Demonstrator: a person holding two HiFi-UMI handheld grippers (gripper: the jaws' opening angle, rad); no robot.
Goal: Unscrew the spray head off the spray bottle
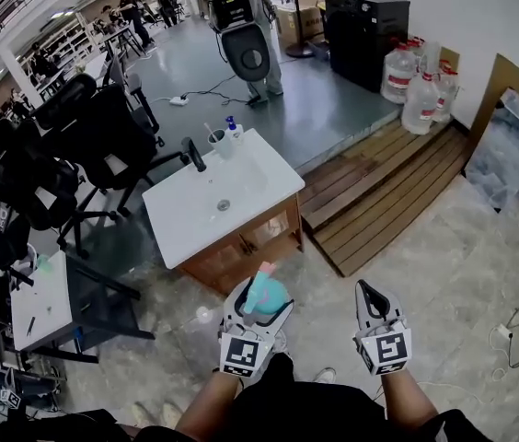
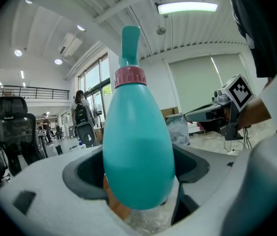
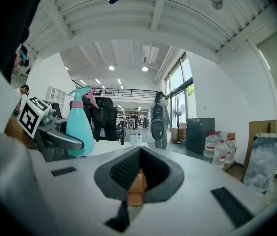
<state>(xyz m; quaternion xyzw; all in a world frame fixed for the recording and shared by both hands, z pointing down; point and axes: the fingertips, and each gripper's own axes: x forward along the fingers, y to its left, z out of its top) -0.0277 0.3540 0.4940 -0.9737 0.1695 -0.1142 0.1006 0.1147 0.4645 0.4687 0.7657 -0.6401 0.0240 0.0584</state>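
Left hand-held gripper (image 1: pixel 261 304) level, around bottle (image 1: pixel 267 293)

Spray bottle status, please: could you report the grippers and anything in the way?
Left gripper shut on spray bottle. Right gripper shut, empty, alongside. Spray head still on. Nothing between them.

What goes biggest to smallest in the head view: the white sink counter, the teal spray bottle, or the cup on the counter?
1. sink counter
2. spray bottle, though being nearer the camera helps it
3. cup

Teal spray bottle (image 2: pixel 137 151) upright, head (image 2: pixel 130 41) on, L tool (image 1: pixel 261 304).
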